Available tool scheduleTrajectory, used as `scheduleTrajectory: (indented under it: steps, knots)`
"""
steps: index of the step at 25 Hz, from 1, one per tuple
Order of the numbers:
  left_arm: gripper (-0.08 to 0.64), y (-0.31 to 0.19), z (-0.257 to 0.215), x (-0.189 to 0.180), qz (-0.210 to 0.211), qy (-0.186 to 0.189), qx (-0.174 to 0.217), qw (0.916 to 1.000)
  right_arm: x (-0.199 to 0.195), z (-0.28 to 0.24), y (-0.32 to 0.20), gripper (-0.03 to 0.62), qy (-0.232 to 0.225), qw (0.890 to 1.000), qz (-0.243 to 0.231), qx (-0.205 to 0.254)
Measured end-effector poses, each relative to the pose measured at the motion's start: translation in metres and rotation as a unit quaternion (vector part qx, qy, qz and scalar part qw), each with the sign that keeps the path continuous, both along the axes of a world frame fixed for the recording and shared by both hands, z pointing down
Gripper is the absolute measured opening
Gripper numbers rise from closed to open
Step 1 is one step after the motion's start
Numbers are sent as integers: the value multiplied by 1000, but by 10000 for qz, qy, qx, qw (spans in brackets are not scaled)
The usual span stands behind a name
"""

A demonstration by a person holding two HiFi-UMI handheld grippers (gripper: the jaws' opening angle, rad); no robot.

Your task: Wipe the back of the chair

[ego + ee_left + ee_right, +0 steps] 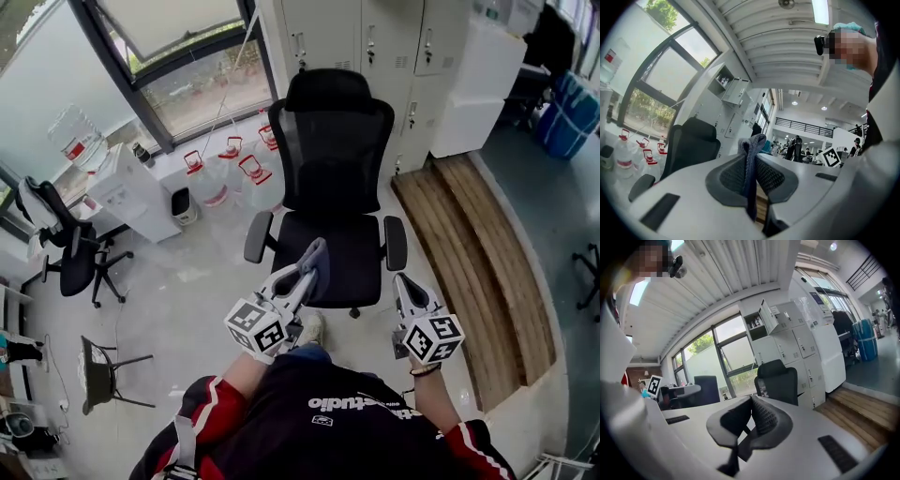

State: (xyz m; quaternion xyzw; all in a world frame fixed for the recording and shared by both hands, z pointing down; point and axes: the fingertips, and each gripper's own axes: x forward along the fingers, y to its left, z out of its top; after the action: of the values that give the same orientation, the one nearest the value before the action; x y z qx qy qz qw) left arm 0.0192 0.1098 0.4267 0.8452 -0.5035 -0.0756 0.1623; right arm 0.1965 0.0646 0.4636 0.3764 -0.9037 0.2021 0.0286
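Observation:
A black mesh office chair faces me in the head view, its backrest on the far side and its seat toward me. My left gripper is shut on a grey-blue cloth and hovers over the seat's front left corner. In the left gripper view the cloth hangs pinched between the jaws, with the chair to the left. My right gripper is shut with nothing in it, beside the right armrest. The chair shows beyond its jaws in the right gripper view.
White lockers stand behind the chair, with a wooden step to its right. Water jugs line the window wall at left. Another black chair and a small stool stand at far left.

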Motion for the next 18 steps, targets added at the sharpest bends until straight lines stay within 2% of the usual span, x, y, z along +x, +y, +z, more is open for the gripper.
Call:
scheduleTrajectory:
  steps: [5, 9, 13, 18]
  knots:
    - [57, 36, -23, 24, 163, -153, 147, 9996, 8, -18, 39, 15, -117, 9997, -125, 144]
    - [57, 63, -36, 32, 243, -93, 219, 9994, 7, -23, 73, 15, -139, 9997, -197, 101]
    - [57, 102, -48, 22, 226, -203, 286, 9991, -2, -32, 109, 15, -89, 9997, -196, 133]
    - [57, 173, -59, -8, 157, -422, 433, 9980, -23, -46, 177, 15, 81, 9991, -173, 388]
